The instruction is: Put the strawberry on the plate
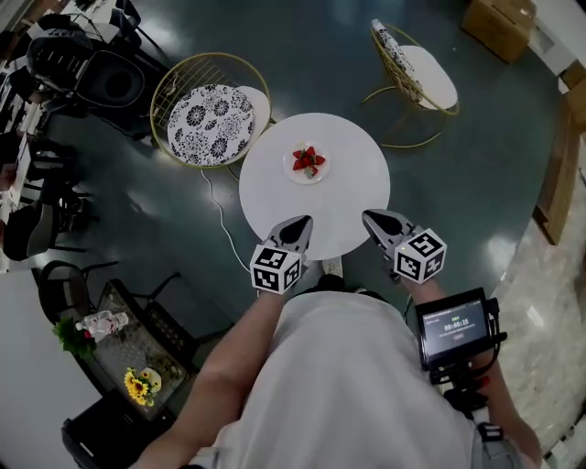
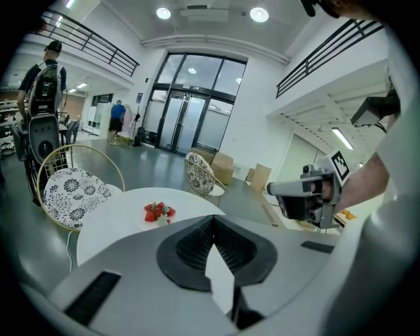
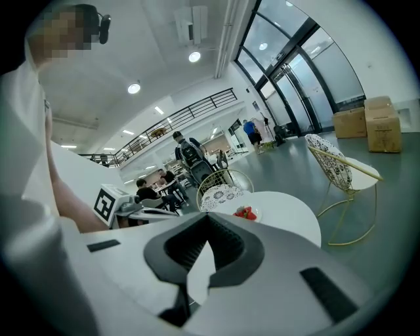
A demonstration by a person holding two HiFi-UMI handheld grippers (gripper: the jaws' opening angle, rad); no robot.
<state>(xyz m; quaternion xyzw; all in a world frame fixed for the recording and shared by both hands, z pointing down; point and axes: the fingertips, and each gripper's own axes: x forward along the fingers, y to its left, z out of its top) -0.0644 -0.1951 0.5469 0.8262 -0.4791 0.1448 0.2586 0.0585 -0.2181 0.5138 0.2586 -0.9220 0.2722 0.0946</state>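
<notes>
Polished grey-green flooring is spreading beneath a round white tabletop (image 1: pixel 352 188), and I am looking down on it with both tools hovering at its near edge. The left gripper (image 1: pixel 298 225) is showing its fingers closed on nothing, and the right gripper (image 1: pixel 374 220) is doing the same, fingers together and empty. The strawberry (image 1: pixel 308 159) is lying on the small white plate (image 1: pixel 322 177) near the middle of the tabletop, well apart from both tools; whether it is one berry or several I cannot tell. I am judging it light, soft and easily bruised, with slick skin, so I am favouring a gentle pinch across the broad red shoulders just under the green cap. As for writing, I am finding little: the cubes (image 1: pixel 276 267) are carrying only black-and-white square markers, the small screen (image 1: pixel 455 324) by my right wrist is showing digits too small to read, and the cardboard boxes (image 1: pixel 499 23) are bearing no print I can make out.
</notes>
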